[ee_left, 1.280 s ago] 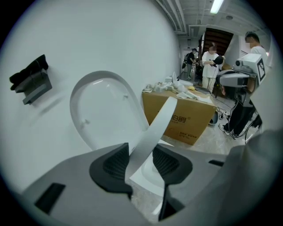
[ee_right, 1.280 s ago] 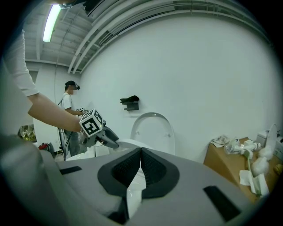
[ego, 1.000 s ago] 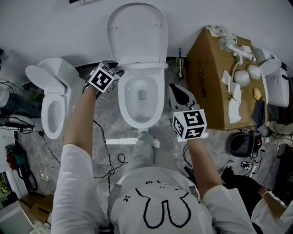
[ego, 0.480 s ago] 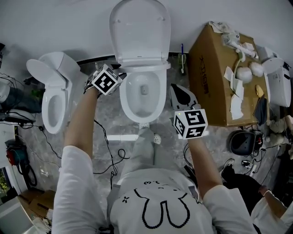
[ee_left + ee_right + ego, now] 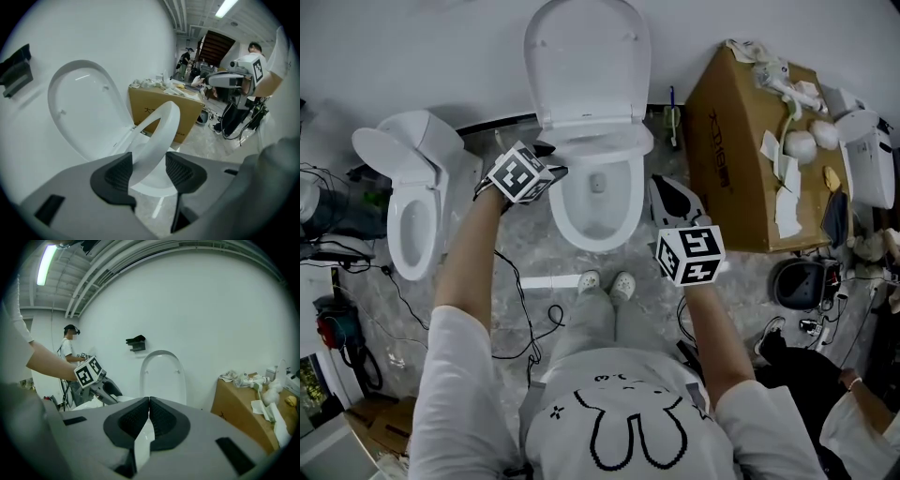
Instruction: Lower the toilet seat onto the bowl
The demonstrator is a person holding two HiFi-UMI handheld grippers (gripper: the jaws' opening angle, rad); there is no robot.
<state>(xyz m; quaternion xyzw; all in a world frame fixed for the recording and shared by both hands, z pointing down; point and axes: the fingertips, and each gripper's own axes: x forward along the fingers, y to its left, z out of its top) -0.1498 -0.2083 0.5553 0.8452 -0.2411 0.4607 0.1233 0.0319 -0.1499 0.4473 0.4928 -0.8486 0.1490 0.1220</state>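
Left gripper (image 5: 148, 171): at the left flank of the bowl (image 5: 562, 204), level with its hinge end and pointing down at it. Its jaws have just been opening and now stand wide. The ring of the toilet seat (image 5: 157, 136) passes between the pads, seemingly loose rather than clamped.

Right gripper (image 5: 149, 418): jaws pressed together, nothing between them. It is held off the right flank of the bowl, apart from it and idle.

Toilet seat: partway down, tilted between the lid (image 5: 586, 61) and the bowl rim. It rests on neither.

Lid: upright against the wall behind the bowl.

Change noted: a second ago, in the head view, the seat showed only as a thin edge under the raised lid. Its band now reads broader and stands out over the back of the bowl. The left gripper has moved with it, toward the bowl's front.

Meaning for the task: judged as under way but not finished. With the grip let go, the seat looks likely to finish the drop by its own weight, or it may need a further guiding push.

Surroundings: cardboard box (image 5: 741, 150) right of the bowl; second toilet (image 5: 412, 202) well to its left.
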